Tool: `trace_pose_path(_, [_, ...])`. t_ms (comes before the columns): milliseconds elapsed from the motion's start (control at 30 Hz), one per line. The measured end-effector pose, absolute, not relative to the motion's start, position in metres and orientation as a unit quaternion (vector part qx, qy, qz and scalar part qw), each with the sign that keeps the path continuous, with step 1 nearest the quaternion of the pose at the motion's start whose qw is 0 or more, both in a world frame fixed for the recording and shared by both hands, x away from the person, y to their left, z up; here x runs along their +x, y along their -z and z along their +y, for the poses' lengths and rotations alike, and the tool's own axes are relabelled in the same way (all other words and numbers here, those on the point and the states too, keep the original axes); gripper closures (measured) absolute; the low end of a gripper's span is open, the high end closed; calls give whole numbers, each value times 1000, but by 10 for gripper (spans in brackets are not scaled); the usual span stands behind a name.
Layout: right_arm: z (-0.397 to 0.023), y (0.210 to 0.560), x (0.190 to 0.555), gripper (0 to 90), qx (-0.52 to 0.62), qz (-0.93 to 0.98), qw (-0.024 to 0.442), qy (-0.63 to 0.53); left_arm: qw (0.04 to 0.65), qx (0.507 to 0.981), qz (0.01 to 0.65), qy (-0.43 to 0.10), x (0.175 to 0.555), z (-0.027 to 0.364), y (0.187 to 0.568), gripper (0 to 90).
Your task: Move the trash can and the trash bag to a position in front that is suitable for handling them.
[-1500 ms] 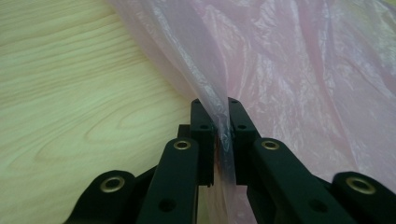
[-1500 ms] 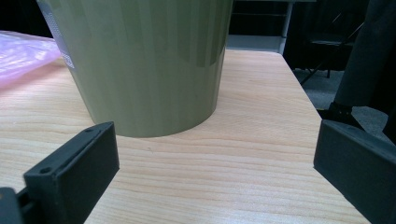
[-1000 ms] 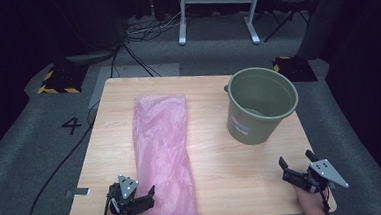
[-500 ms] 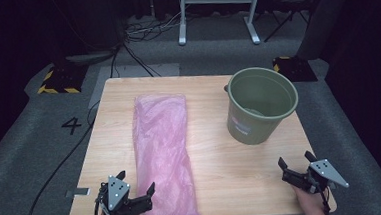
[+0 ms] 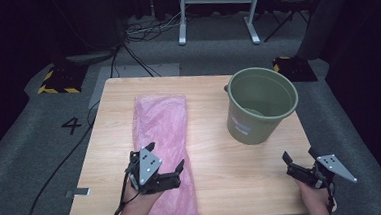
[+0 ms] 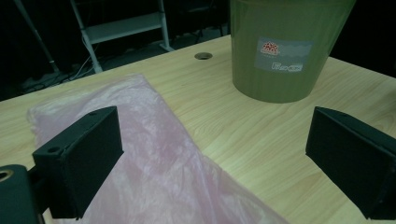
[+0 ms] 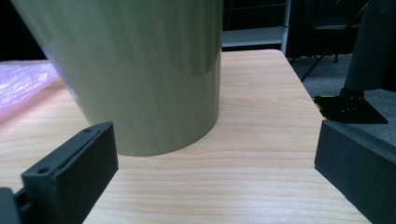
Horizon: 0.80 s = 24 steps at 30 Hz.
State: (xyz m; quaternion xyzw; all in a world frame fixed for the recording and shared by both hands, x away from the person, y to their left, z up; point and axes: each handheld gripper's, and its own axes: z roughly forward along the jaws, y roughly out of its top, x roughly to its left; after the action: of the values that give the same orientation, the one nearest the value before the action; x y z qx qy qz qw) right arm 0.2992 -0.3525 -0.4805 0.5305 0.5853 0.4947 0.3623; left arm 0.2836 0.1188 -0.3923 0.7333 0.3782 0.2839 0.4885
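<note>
From the high view we see a pink plastic bag [image 5: 162,149] lying flat and lengthwise on the left half of the wooden counter [image 5: 213,186], its far end short of the far edge and its near end hanging over the near edge. Our left tool [image 5: 168,174] hovers over the bag's near part with its jaws apart and nothing between them; they have just been opening wider. Our right tool [image 5: 299,162] sits near the near right corner, jaws apart and empty, with the green bucket [image 5: 261,105] standing upright beyond it toward the far right corner. In the left gripper view the left tool [image 6: 215,154] looks along the bag [image 6: 154,158], whose film is thin, crinkled and glossy; we judge it very light, limp and slippery, likely to slide on the wood and to sag once lifted. Pinching a wrinkle near the near end, or the open mouth if that is the end at the near edge, seems the surest hold, though we cannot tell which end is open. In the right gripper view the right tool [image 7: 215,163] faces the bucket's [image 7: 140,70] smooth side, with a bit of the bag [image 7: 21,81] at the left; the bucket looks stiff and stable.
</note>
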Motion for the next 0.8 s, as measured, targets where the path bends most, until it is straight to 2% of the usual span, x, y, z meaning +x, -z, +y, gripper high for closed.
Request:
trace_pose_path(67, [-354,478,301,0,530,586,375,-485,487,734,382,-280,294,114,393,35])
trace_pose_path(300, [-361,471,316,0,537,590,375,-472,502,719,404,-260,343,101,380,8])
trace_pose_path(467, [-371,461,336,0,549,579,370,-475,506,719,406,-250,367,74,376,6])
trace_pose_path(800, [-370,443,368,0,539,579,381,-478,527,703,396,-269,417,48,392,4])
